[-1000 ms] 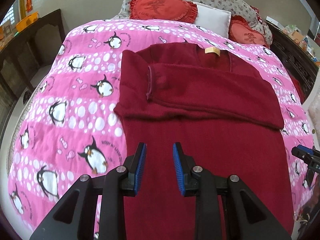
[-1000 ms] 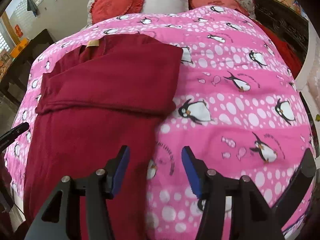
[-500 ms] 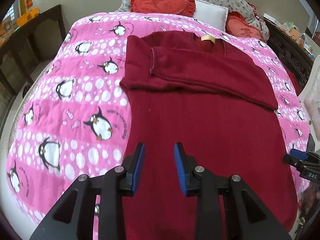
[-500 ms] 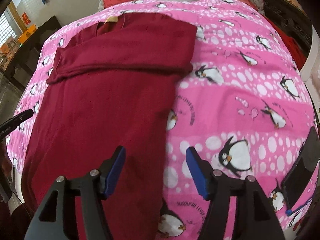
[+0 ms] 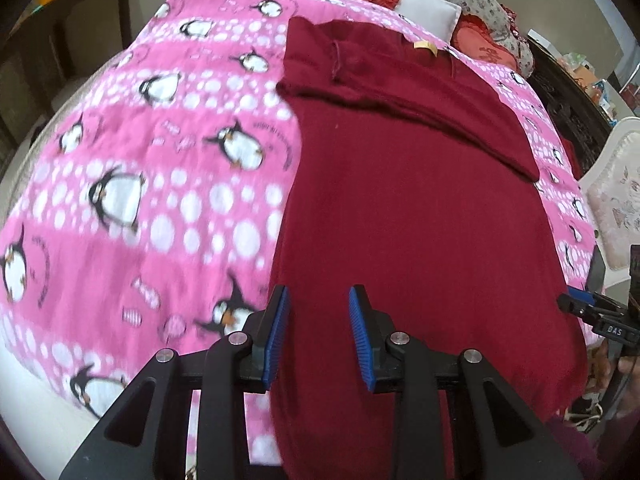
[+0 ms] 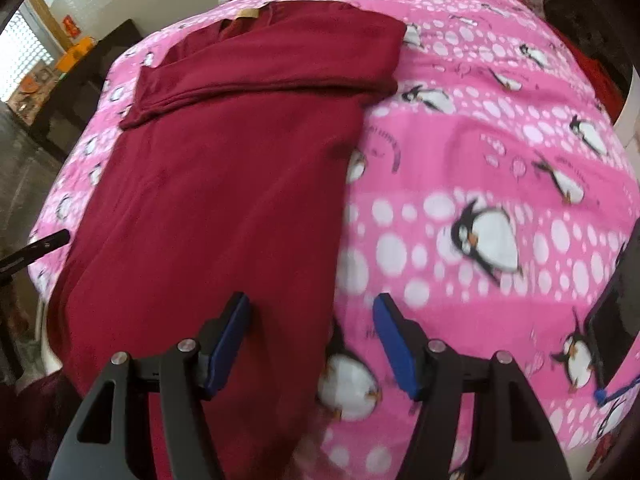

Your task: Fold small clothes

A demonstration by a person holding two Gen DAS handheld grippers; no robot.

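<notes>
A dark red sweater (image 5: 420,208) lies flat on the pink penguin quilt (image 5: 132,184) that covers the bed, collar end toward the pillows (image 5: 430,8) and hem end nearest the person. Both sleeves look folded across the chest, one over the other, so the top part forms a neat band and the long body stretches down below it.

The left gripper (image 5: 318,334) hangs low over the sweater's left side edge near the hem, its jaws parted by a moderate gap and holding nothing. The right gripper (image 6: 310,346) hangs over the opposite side edge, where red cloth meets quilt; its jaws stand wider apart and are likewise empty. One finger of each sits over cloth and the other near or past the edge.

To my eye the sleeve folds are done and the step in hand is reaching for the bottom corners, to fold the body up toward the collar. The very hem drops out of view below both cameras and the picture is smeared, so I cannot say whether the pads already touch the fabric.

The next move calls for each gripper to go down onto its own corner, pinch through the full thickness of the knit, then lift both together and carry them level, so the fold lands square and the sleeves are not dragged loose.
</notes>
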